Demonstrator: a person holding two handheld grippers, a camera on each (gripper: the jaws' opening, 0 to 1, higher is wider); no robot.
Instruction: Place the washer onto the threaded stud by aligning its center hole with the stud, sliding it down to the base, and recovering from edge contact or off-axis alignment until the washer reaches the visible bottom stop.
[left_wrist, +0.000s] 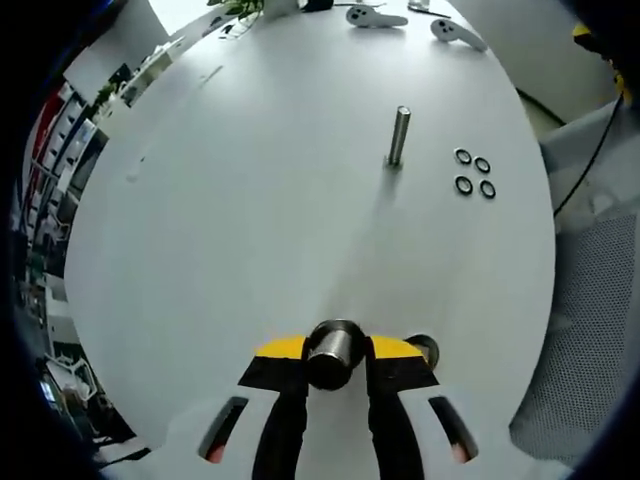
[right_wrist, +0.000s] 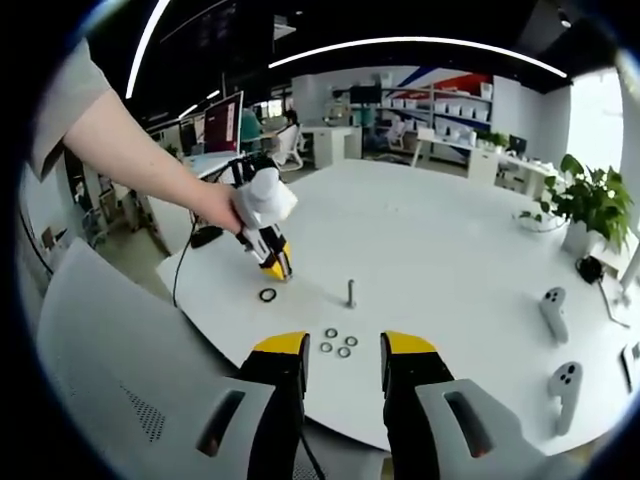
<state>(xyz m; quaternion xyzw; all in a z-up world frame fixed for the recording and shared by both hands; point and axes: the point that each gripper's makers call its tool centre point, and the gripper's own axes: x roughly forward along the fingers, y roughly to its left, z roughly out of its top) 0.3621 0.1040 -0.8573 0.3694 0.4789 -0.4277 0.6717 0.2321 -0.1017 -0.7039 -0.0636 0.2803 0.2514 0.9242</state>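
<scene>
A metal threaded stud (left_wrist: 399, 135) (right_wrist: 351, 292) stands upright on the white round table (left_wrist: 250, 220). Several black washers (left_wrist: 474, 175) (right_wrist: 337, 343) lie in a cluster beside it. One more washer (left_wrist: 425, 350) (right_wrist: 267, 295) lies flat by itself, right beside my left gripper's jaw. My left gripper (left_wrist: 333, 362) is shut on a short metal cylinder (left_wrist: 333, 350), seen end-on between the yellow tips. In the right gripper view a person's hand holds that left gripper (right_wrist: 277, 264) tilted down, close over the table. My right gripper (right_wrist: 345, 360) is open and holds nothing, near the table's edge, short of the washer cluster.
Two white controllers (right_wrist: 553, 310) (left_wrist: 375, 17) lie at the table's far side. A potted plant (right_wrist: 590, 205) stands near the table's edge. A grey mesh chair (left_wrist: 590, 300) (right_wrist: 100, 350) stands by the table. Desks and shelves fill the room behind.
</scene>
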